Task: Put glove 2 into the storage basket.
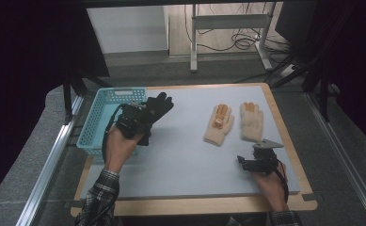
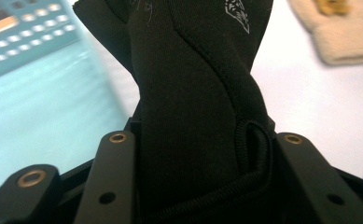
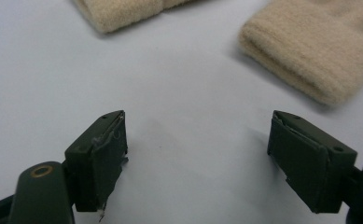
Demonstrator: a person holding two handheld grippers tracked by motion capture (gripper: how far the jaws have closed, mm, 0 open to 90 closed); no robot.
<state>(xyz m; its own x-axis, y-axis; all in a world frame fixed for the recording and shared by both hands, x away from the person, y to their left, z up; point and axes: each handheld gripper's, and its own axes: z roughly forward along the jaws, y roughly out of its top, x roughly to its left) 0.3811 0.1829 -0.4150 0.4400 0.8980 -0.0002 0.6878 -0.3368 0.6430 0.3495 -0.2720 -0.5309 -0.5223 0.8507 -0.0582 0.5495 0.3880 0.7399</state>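
Observation:
A black glove hangs clear of the table, pinched by my left gripper beside the blue basket. In the left gripper view the glove's dark fabric stands up between the two jaws, which are shut on its cuff. Two beige knitted gloves lie flat at the right of the mat, the left glove and the right glove. My right gripper rests near the front right of the mat, just short of them. Its jaws are open with bare mat between them, and the beige cuffs lie just ahead.
The turquoise slotted basket stands at the left edge of the grey mat, on a wooden board. Metal rails run along both sides of the table. A desk frame and cables stand on the floor beyond.

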